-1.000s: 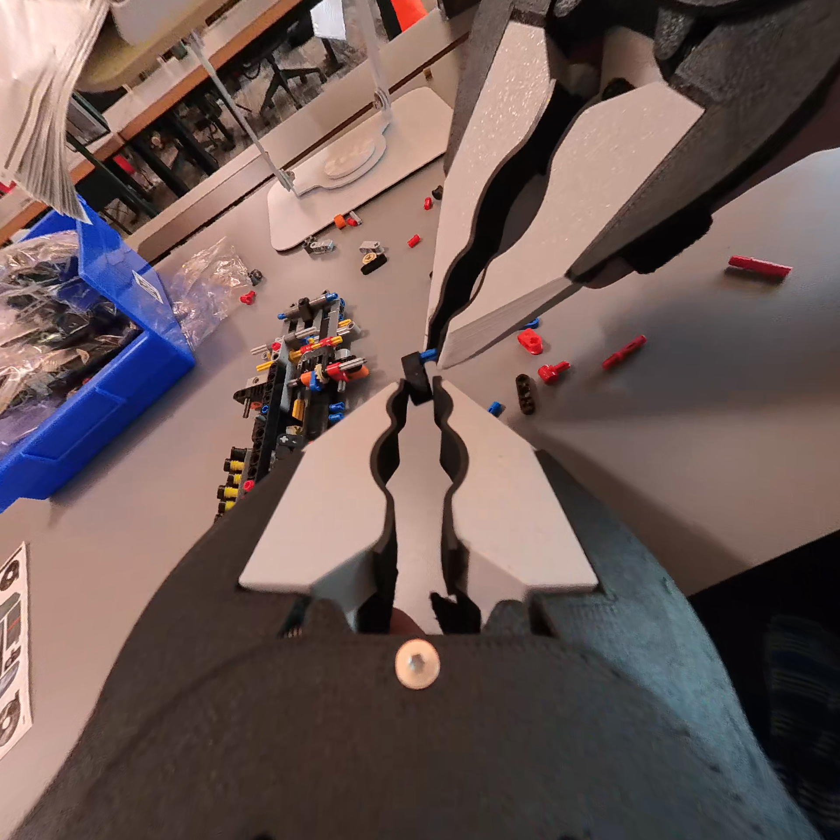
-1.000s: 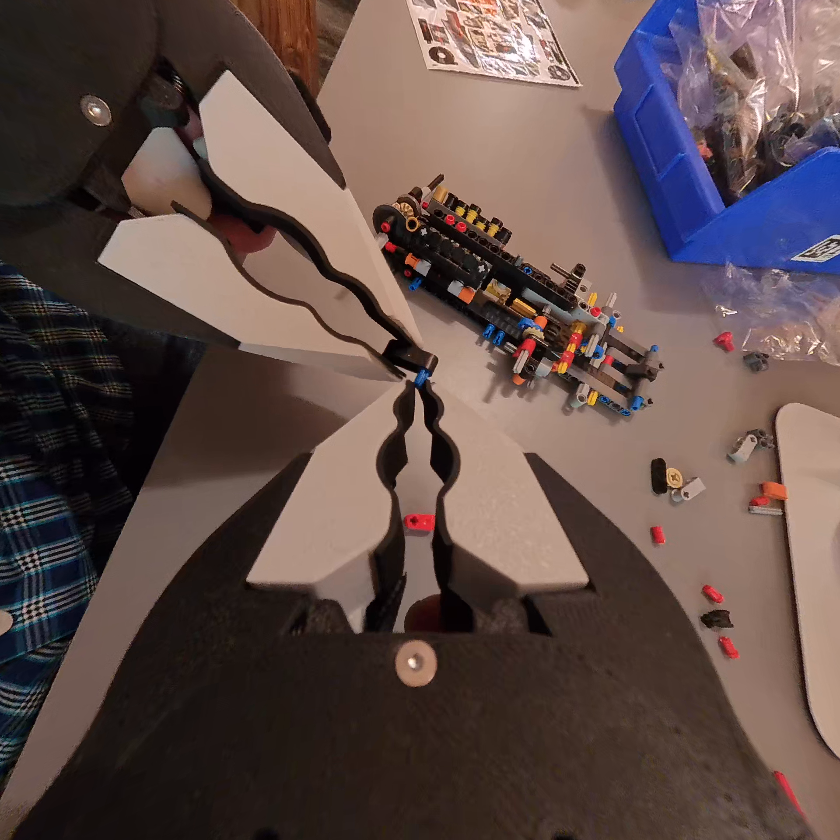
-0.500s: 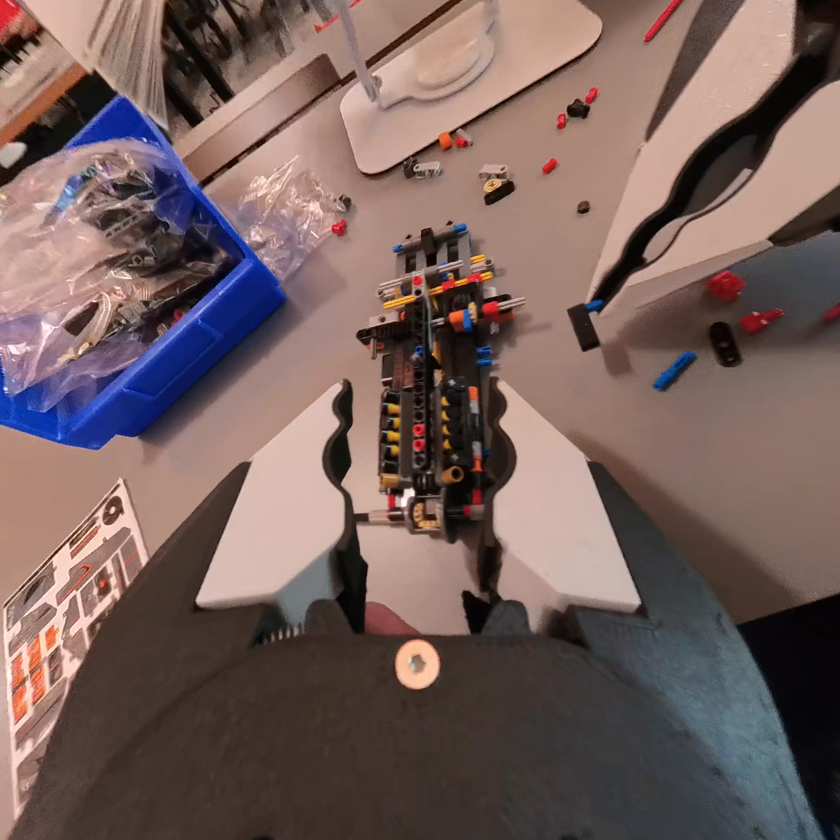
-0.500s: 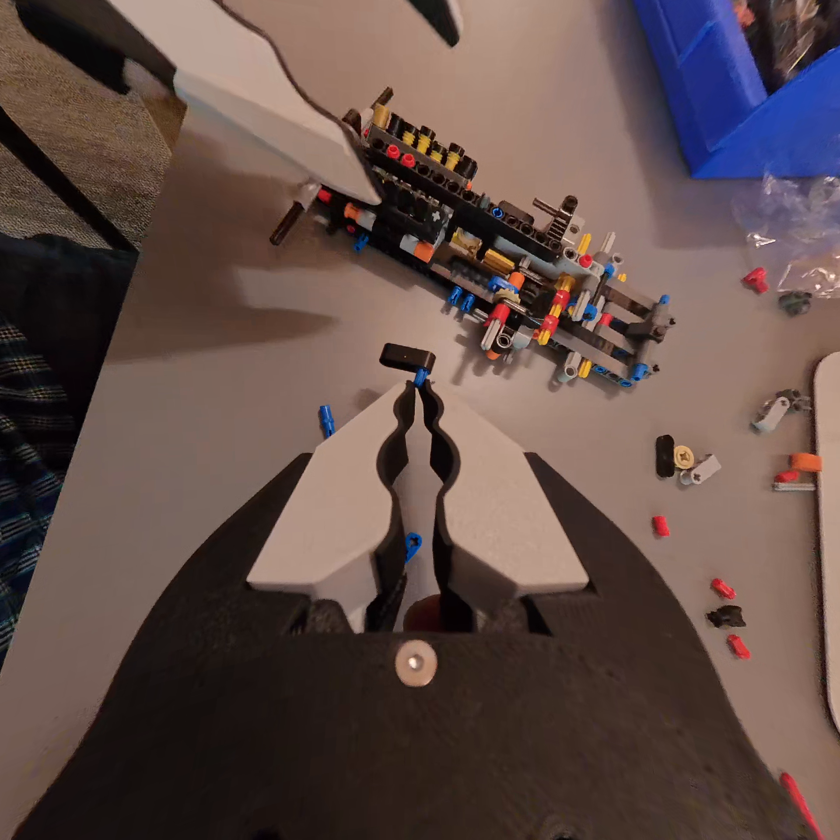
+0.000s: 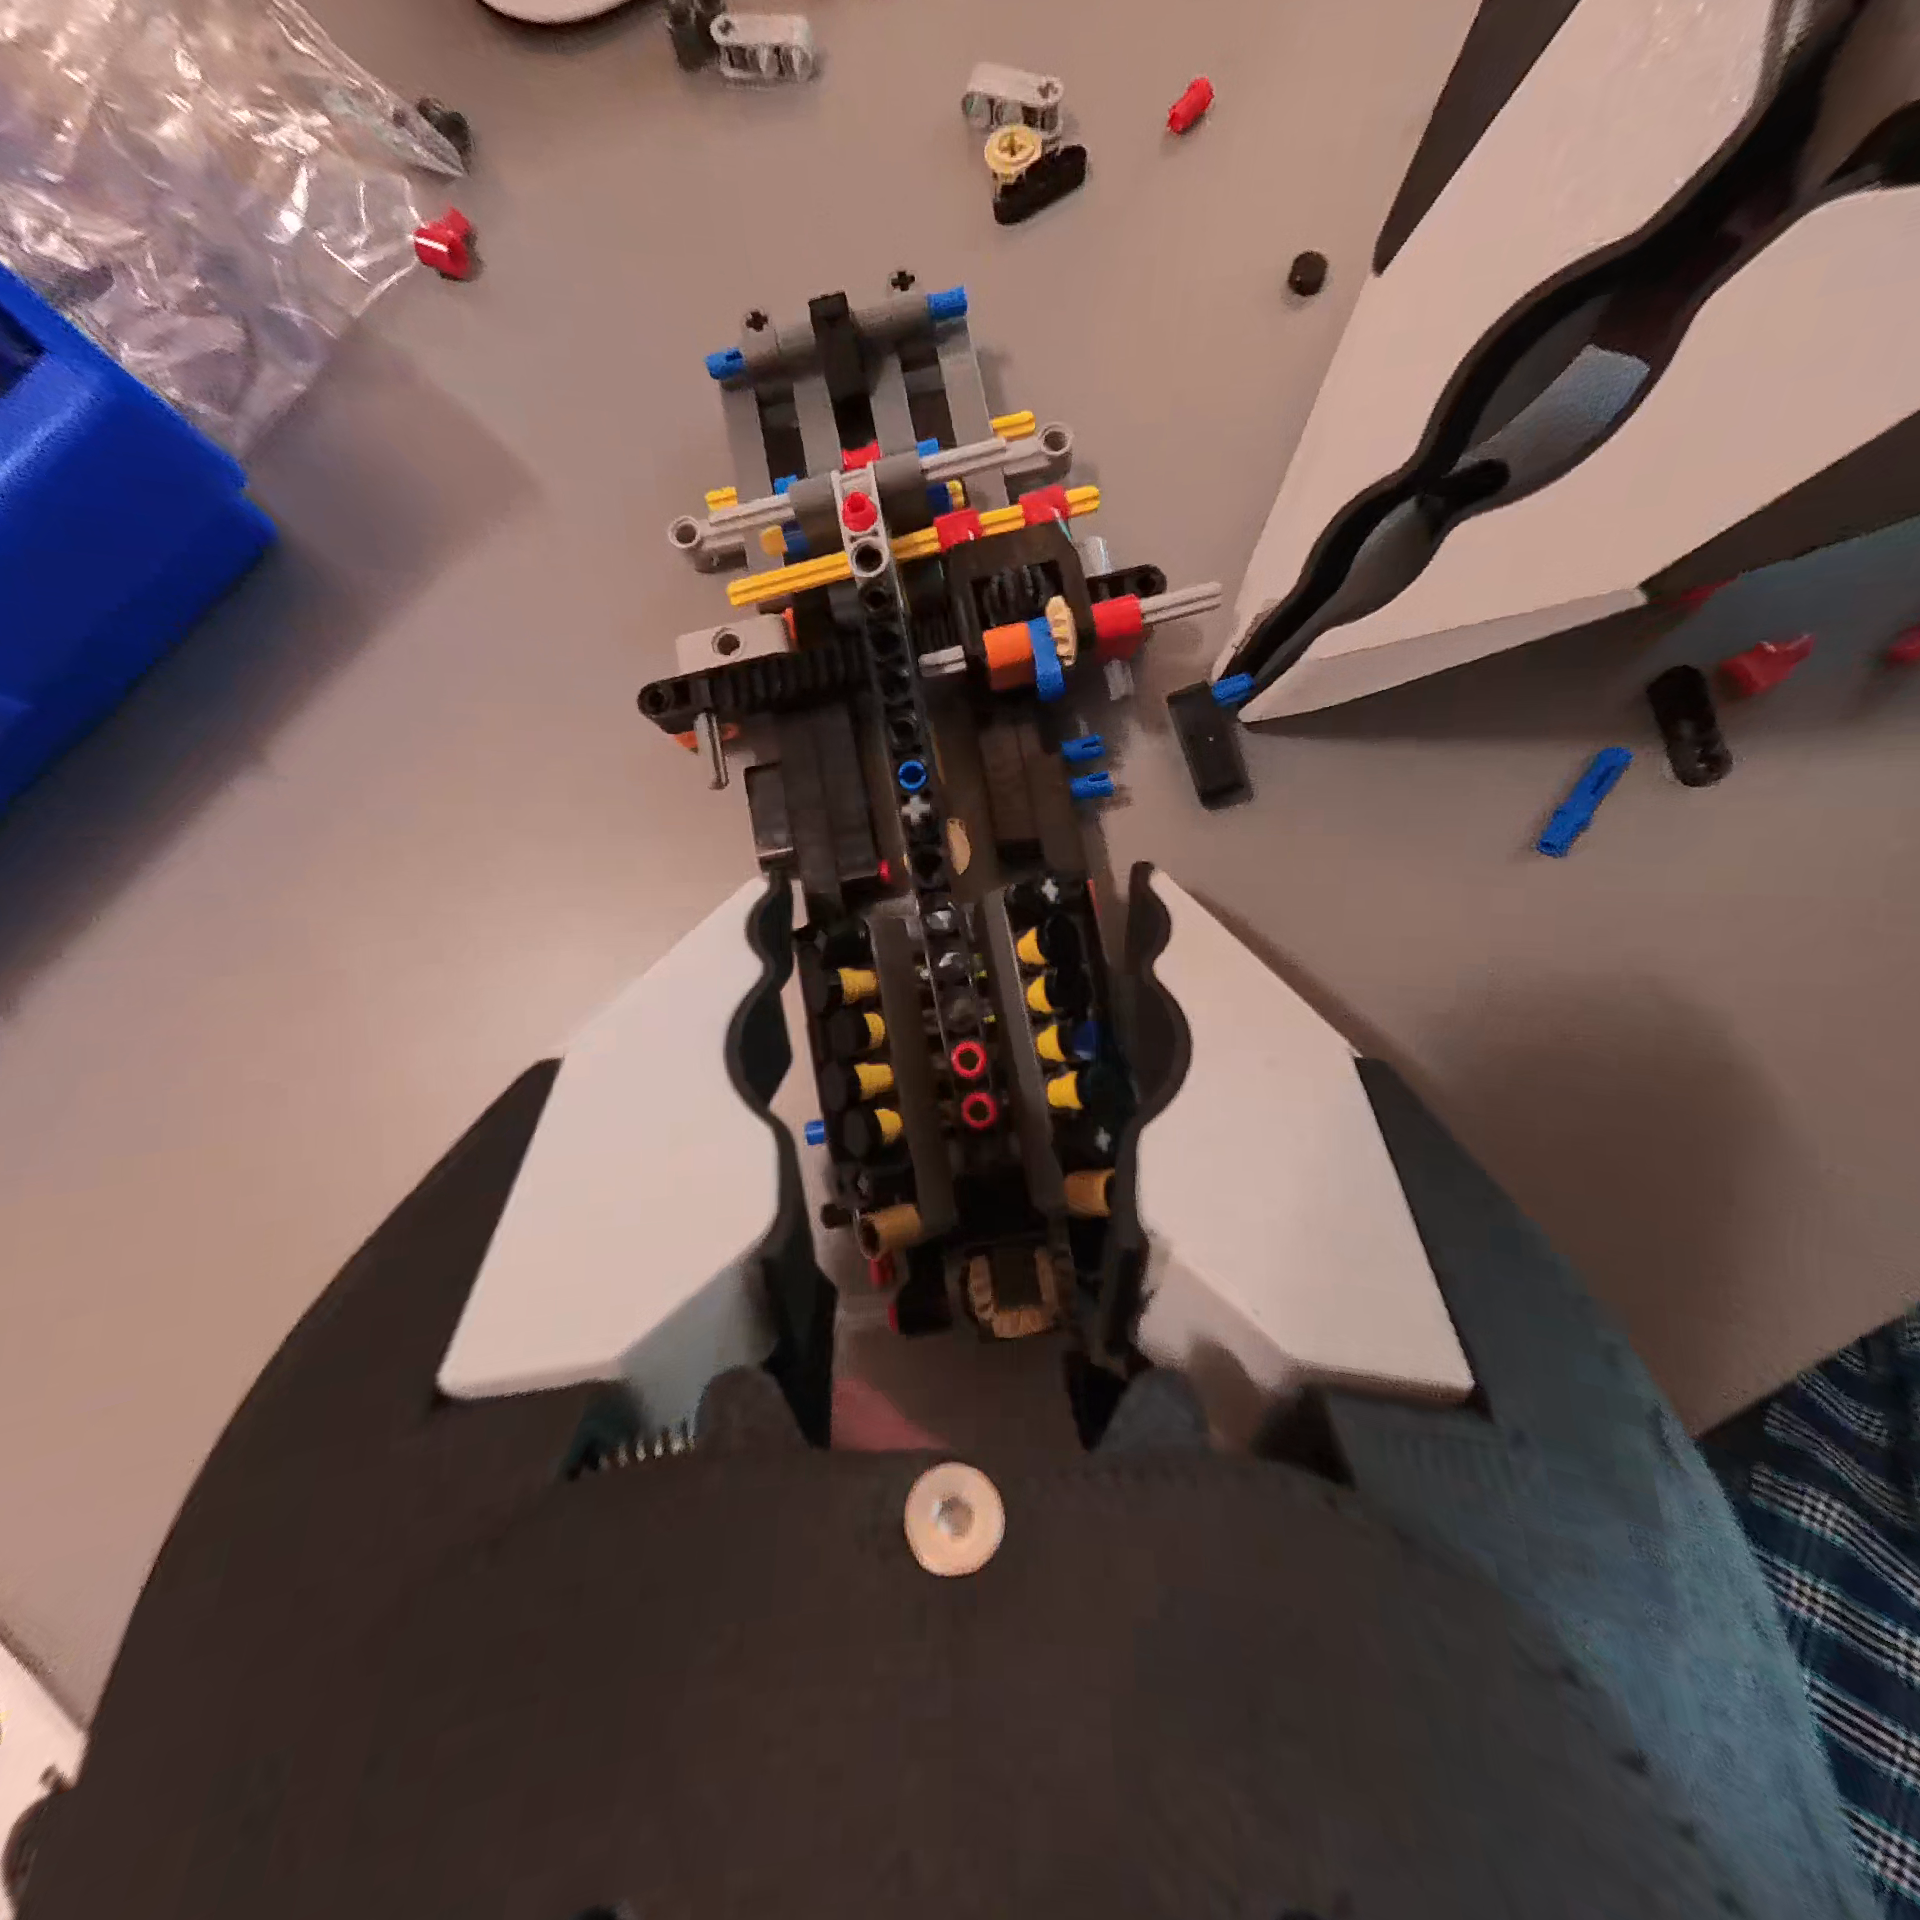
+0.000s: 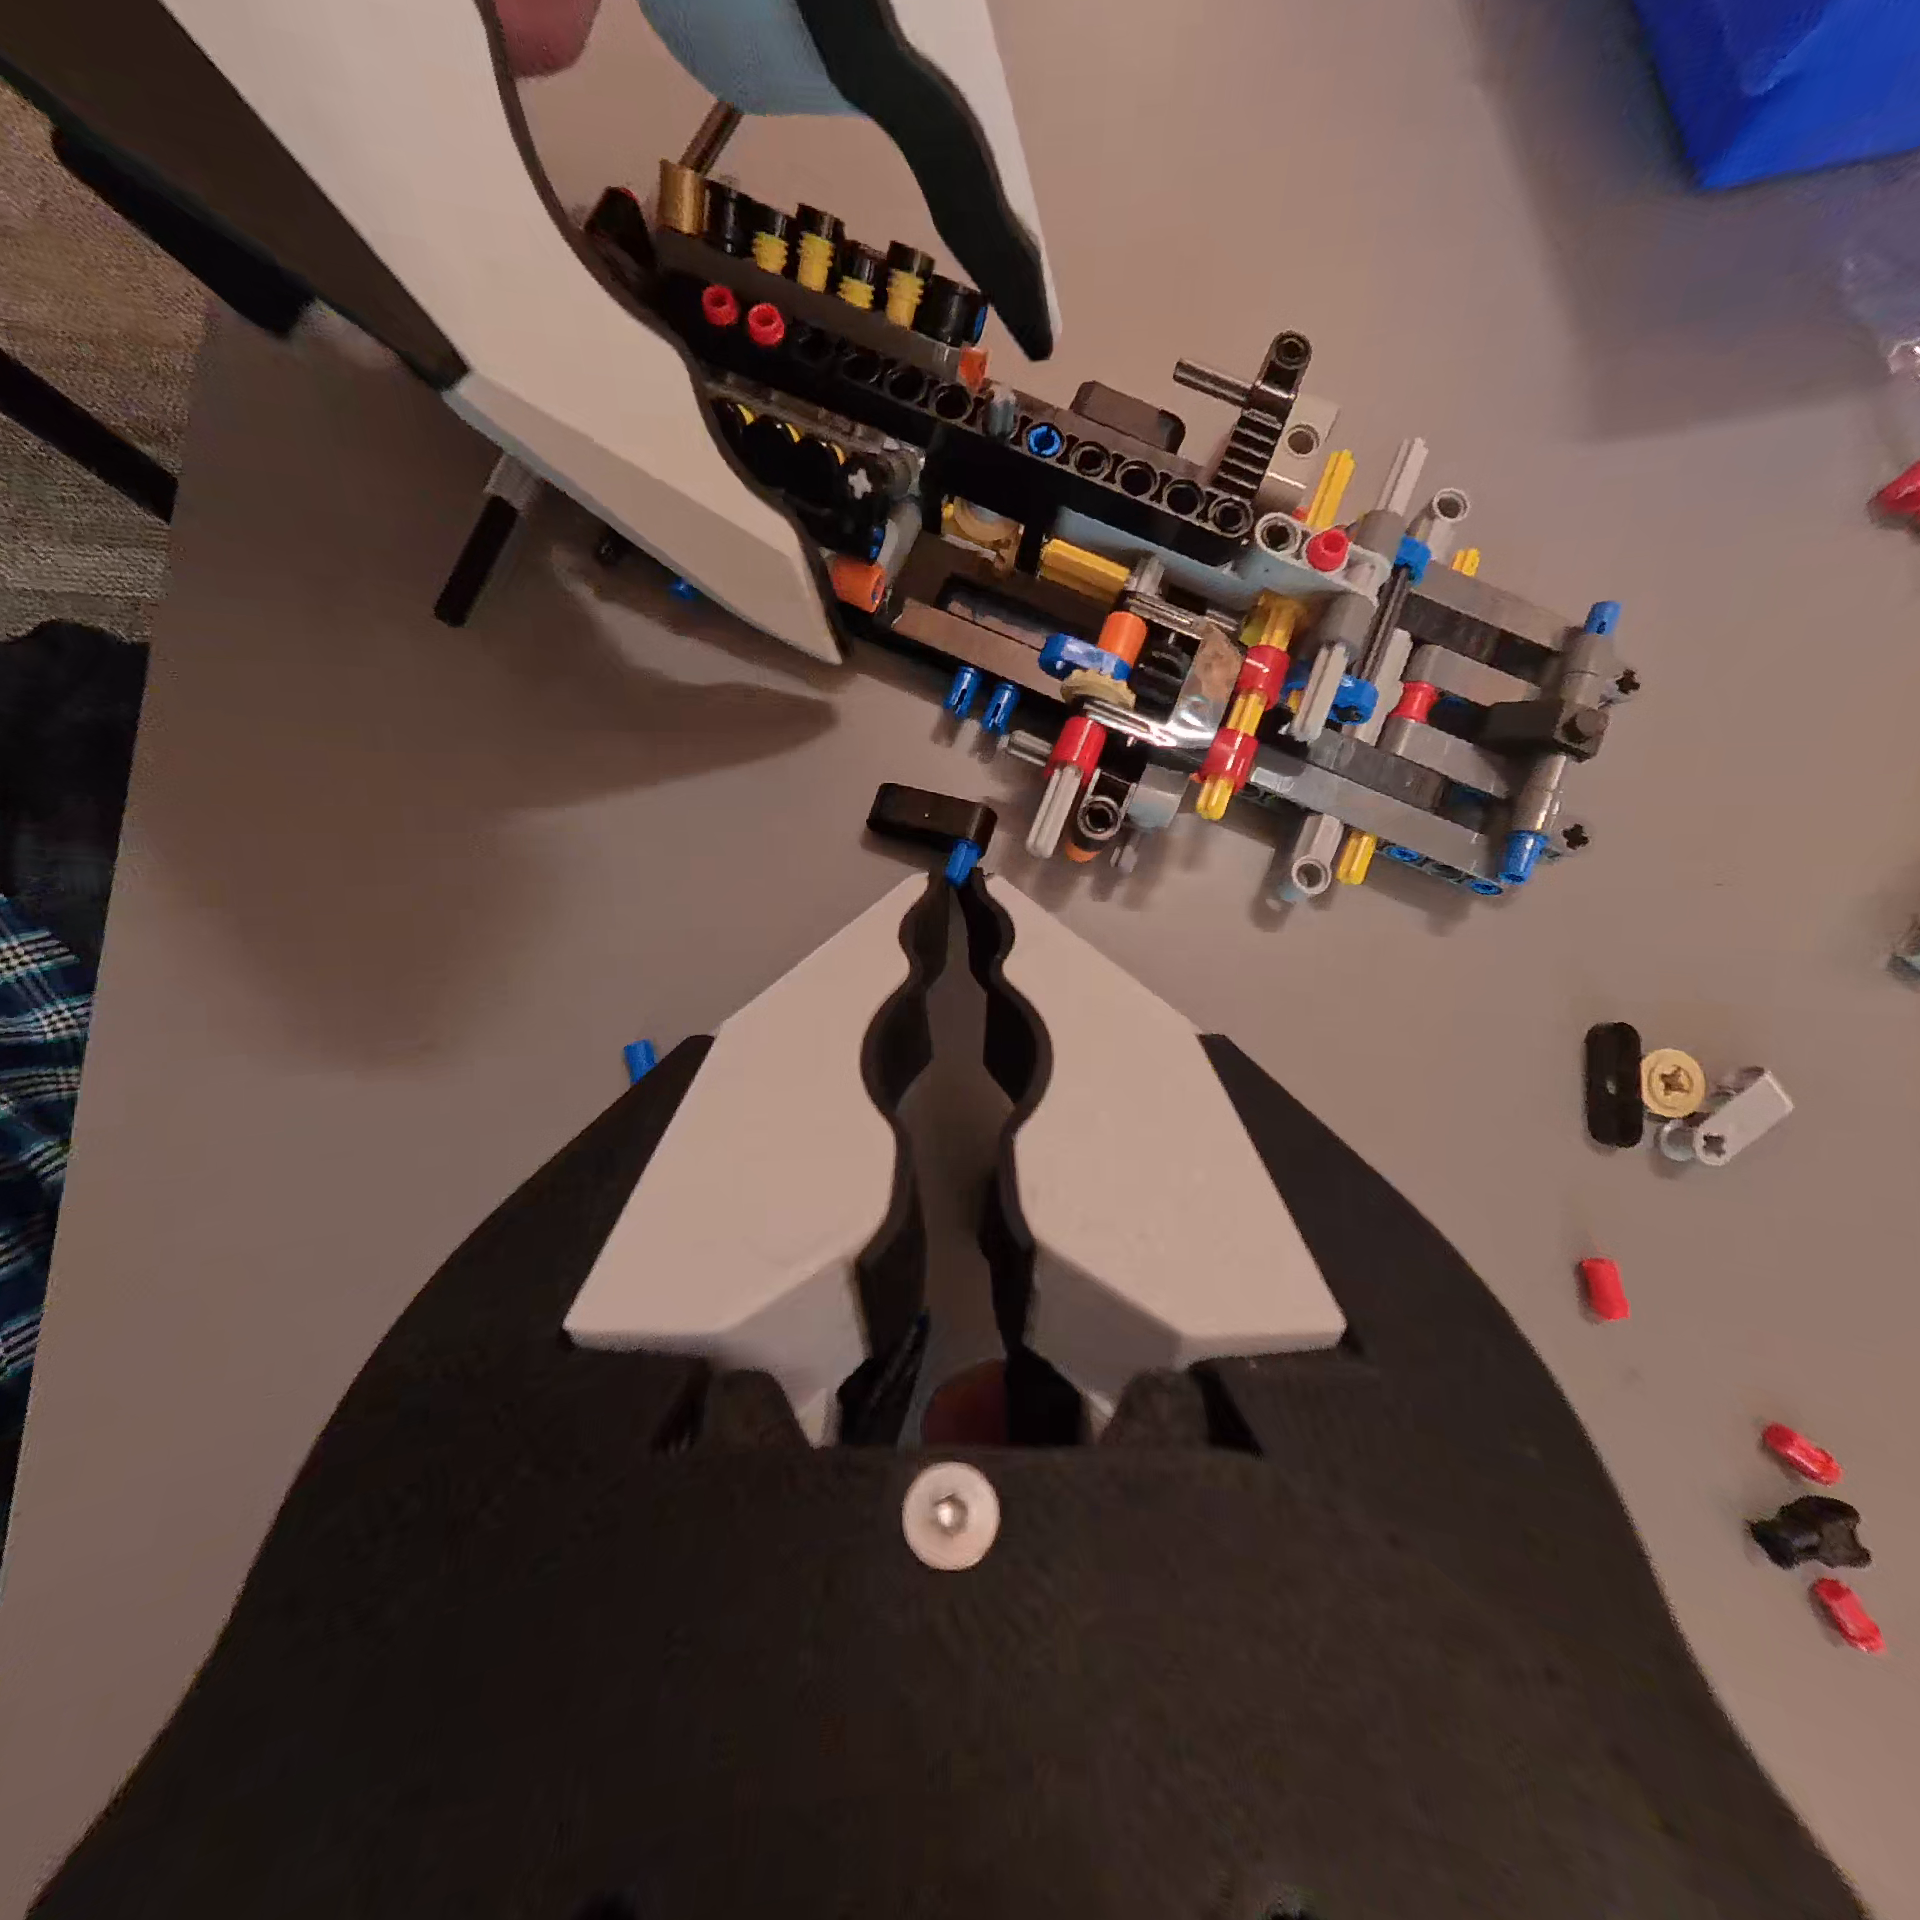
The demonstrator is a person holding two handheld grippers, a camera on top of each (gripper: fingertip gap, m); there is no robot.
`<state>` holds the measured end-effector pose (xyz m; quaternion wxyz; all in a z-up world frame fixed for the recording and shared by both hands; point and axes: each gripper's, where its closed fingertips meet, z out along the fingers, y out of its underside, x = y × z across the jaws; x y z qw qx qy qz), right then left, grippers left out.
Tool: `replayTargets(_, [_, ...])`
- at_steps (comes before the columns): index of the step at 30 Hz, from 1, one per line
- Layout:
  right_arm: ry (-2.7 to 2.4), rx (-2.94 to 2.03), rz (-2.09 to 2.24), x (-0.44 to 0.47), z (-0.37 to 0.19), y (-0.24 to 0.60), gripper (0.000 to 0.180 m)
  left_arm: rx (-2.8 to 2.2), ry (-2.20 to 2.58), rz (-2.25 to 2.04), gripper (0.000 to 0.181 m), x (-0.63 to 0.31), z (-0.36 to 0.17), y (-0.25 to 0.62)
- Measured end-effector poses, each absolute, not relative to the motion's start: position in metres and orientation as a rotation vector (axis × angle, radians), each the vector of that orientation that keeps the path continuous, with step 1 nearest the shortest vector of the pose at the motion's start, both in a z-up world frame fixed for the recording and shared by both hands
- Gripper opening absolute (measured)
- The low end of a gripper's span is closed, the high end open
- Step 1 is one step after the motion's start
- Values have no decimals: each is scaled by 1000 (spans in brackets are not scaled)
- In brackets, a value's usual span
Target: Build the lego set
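Observation:
The long lego chassis (image 5: 894,665) lies on the grey table, with black beams and yellow, red and blue pins. My left gripper (image 5: 956,883) is open. Its jaws straddle the near end of the chassis, close to both sides. Its fingers (image 6: 644,416) also show in the right wrist view, around that end of the chassis (image 6: 1143,582). My right gripper (image 6: 961,878) is shut on a blue pin (image 6: 961,857) that is stuck in a small black beam (image 6: 930,810). It holds the beam just beside the middle of the chassis. The beam (image 5: 1210,748) also shows in the left wrist view.
A blue bin (image 5: 94,540) and a clear plastic bag (image 5: 208,156) are left of the chassis. Loose pieces lie to the right: a blue pin (image 5: 1584,800), a black connector (image 5: 1688,727), red pins (image 6: 1600,1288), and a tan gear with grey parts (image 6: 1673,1086). The table edge (image 6: 156,499) is close.
My left gripper let go of the black beam, opened and moved over the near end of the chassis. My right gripper kept the pin and beam and came closer to the chassis.

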<state>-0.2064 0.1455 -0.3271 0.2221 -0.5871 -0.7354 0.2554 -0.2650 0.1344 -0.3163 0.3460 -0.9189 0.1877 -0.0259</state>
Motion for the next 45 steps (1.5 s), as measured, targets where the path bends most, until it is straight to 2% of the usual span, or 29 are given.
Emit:
replayTargets(11, [-1967,-1664,722,-209,-327,149,2,-2372,459,7,58,-266,-318,136])
replayTargets(25, [-1941,-1638,680,-205,-326,146,2,-2345,504,2,69,-265,-311,136])
replayTargets(35, [-1935,-1621,672,-196,-321,149,5,-2382,478,9,61,-264,-318,131])
replayTargets(45, [-1881,-1620,691,-161,-301,154,10,-2343,360,-15,69,-250,-306,123])
